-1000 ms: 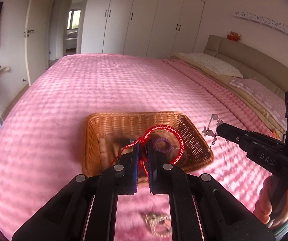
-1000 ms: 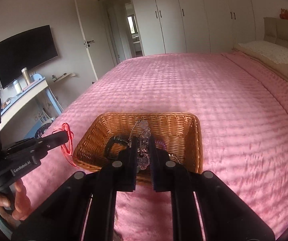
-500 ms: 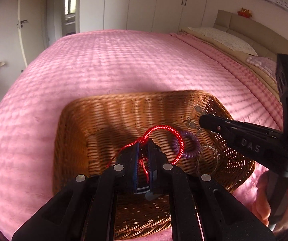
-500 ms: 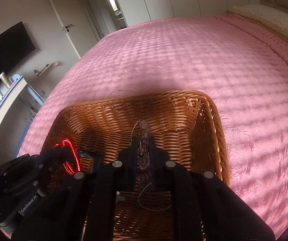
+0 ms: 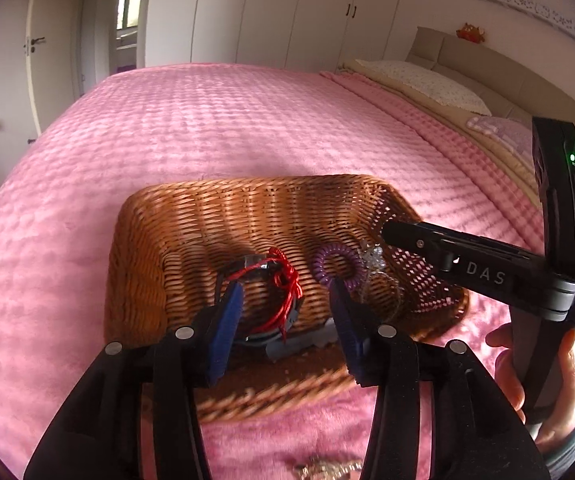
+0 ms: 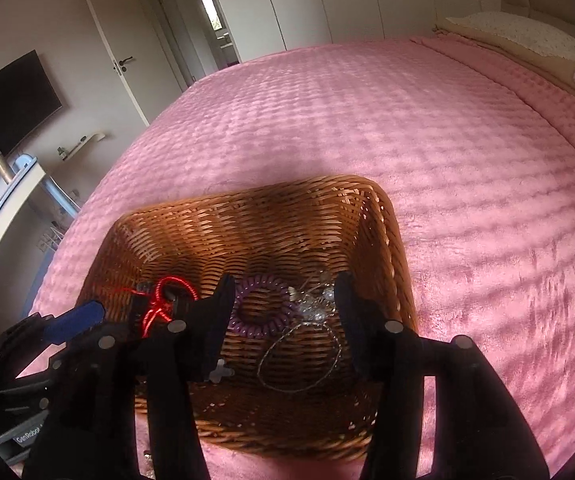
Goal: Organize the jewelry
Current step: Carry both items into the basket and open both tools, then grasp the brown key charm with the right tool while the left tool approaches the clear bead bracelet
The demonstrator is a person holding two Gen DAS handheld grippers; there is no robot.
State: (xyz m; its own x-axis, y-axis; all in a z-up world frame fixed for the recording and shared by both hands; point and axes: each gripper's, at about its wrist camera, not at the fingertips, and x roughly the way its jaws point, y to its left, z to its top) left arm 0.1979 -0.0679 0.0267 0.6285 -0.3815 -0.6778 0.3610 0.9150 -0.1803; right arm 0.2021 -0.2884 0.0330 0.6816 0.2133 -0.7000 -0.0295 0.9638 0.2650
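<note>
A: Where the left gripper (image 5: 287, 300) reached into the basket (image 5: 207, 216), how did its jaws stand?

B: Apart. They had just been opening, and the pads pressed on nothing. The red cord (image 5: 285, 280) lay loose on the basket floor between the blue pads, draped over a dark watch-like piece (image 5: 253, 262).

A: And the right gripper (image 6: 283, 304)?

B: Its jaws were apart too, having just been opening. The clear beaded necklace (image 6: 311, 304) rested on the wicker between its fingers, free of both, its thin wire looping toward the camera.

A: What else was in the basket?

B: A purple coil band (image 6: 261, 308) lay flat, beside the beads on one side and the cord on the other. A small grey cross-shaped piece (image 6: 219, 372) sat near the front wall.

A: Where was the basket?

B: On a pink blanket (image 5: 227, 120) covering a bed. A hand (image 5: 543, 392) held the right gripper's handle at the edge of the left view. Another trinket (image 5: 319, 470), blurred, lay on the blanket in front of the basket. White wardrobes (image 5: 287, 8) stood beyond the bed.
</note>
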